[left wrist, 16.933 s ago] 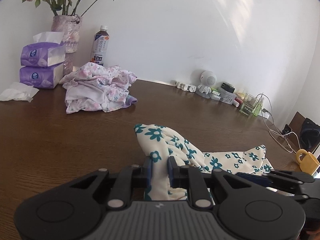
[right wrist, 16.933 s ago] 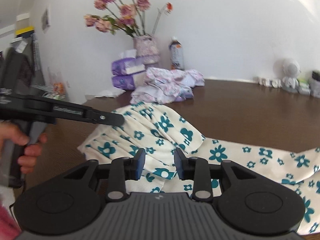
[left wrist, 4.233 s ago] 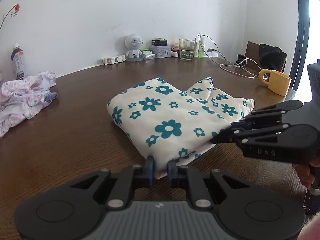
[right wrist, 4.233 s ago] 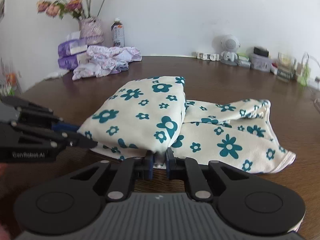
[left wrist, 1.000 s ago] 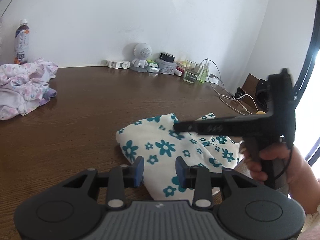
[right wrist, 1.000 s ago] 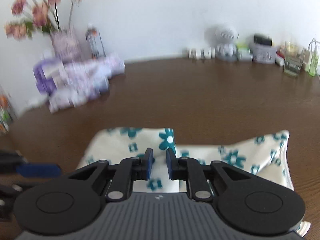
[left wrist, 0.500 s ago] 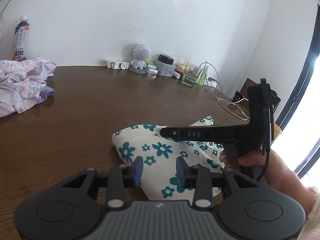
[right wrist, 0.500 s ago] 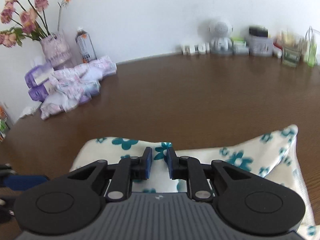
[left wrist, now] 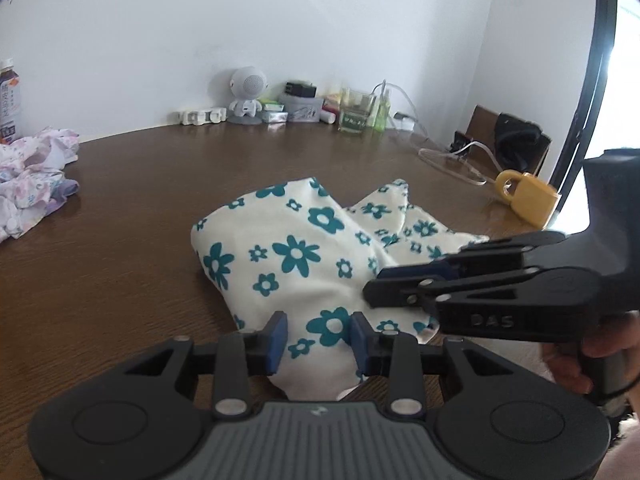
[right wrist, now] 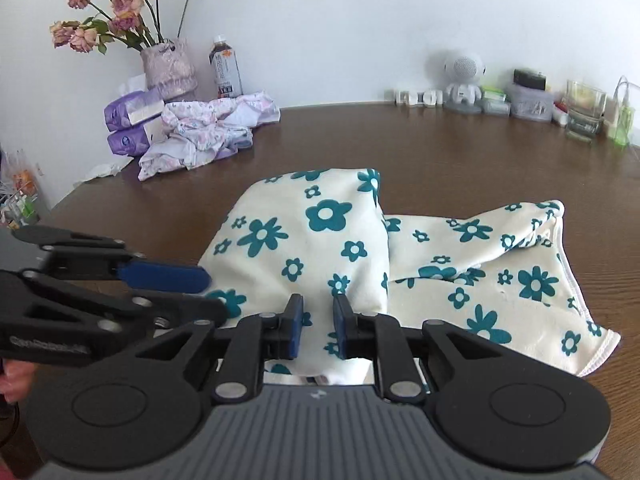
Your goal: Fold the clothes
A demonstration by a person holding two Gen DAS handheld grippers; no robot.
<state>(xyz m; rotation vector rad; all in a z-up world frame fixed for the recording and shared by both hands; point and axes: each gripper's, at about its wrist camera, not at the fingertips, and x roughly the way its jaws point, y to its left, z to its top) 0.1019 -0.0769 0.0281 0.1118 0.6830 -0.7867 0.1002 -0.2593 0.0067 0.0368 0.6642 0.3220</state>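
A cream cloth with teal flowers (left wrist: 296, 256) lies folded on the brown table (left wrist: 120, 240), one thick folded panel on top of a flatter layer that spreads to the right (right wrist: 500, 272). My left gripper (left wrist: 318, 336) is open, and its fingers straddle the cloth's near left edge. My right gripper (right wrist: 318, 332) sits at the near edge of the top panel. Its jaws are nearly together with white fabric filling the gap. From the left wrist view, the right gripper (left wrist: 372, 286) comes in low from the right, held by a hand (left wrist: 580, 364).
A pile of pink-flowered clothes (right wrist: 208, 132) sits at the far left beside tissue packs (right wrist: 132, 120), a flower vase (right wrist: 168, 68) and a bottle (right wrist: 226, 68). A yellow mug (left wrist: 528, 200) and cables (left wrist: 452, 160) are at the right. Small items (right wrist: 520, 100) line the wall.
Both grippers have come down from above the cloth to its near edge. The right gripper, held higher half a second ago, now lies low on the fabric.
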